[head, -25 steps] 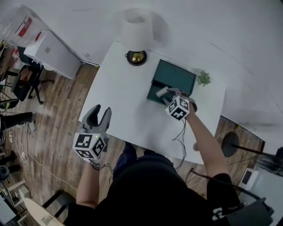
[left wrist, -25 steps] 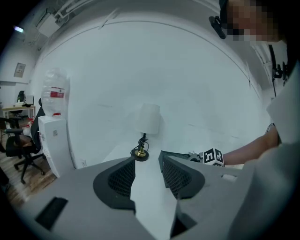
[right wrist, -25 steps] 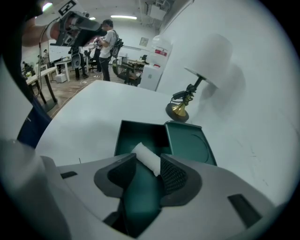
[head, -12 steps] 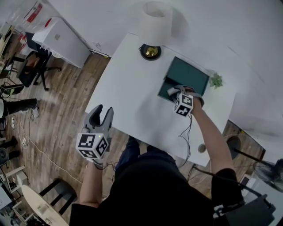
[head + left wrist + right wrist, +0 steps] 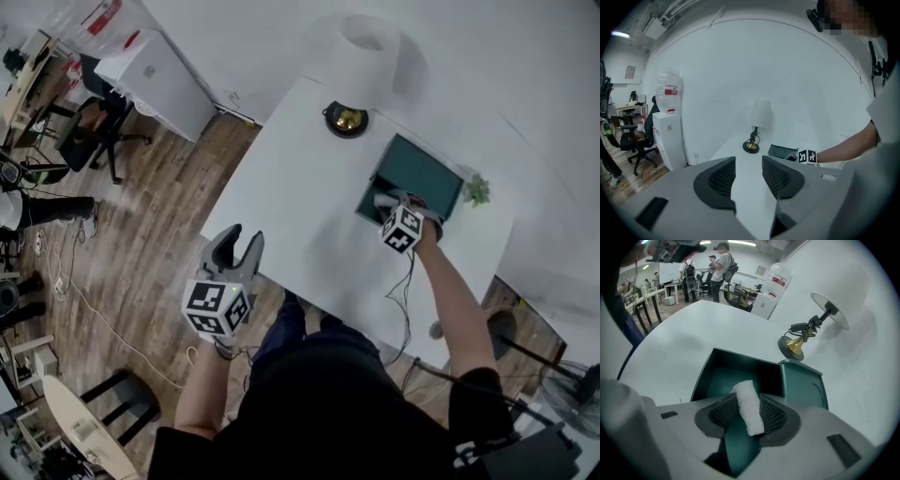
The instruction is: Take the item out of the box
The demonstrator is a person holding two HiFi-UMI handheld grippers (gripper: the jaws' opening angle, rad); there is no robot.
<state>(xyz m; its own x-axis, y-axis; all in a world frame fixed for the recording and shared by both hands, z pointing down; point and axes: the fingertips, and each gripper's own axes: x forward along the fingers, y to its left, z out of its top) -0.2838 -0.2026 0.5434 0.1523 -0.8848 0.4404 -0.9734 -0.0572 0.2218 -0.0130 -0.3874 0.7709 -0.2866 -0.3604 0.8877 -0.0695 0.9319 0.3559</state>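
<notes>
A dark green box [image 5: 422,169] lies open on the white table [image 5: 281,187], its lid [image 5: 804,385] standing at the right in the right gripper view. My right gripper [image 5: 386,202] reaches over the box's near side. A white fabric roll [image 5: 747,406] stands tilted between its pads, and the jaws are closing on it, touching both sides. My left gripper [image 5: 237,242] hangs off the table's near left edge, over the wooden floor, jaws apart with nothing between them [image 5: 748,171]. The box [image 5: 783,151] shows small in the left gripper view.
A table lamp with a brass base [image 5: 347,119] and white shade [image 5: 370,42] stands behind the box. A small green plant [image 5: 476,190] sits at the box's right. A water dispenser [image 5: 155,70] and office chairs [image 5: 89,141] stand to the left on the floor.
The right gripper has stayed at the box's near side with the white roll between its jaws. The left gripper has kept its place off the table edge. The head view has shifted.
</notes>
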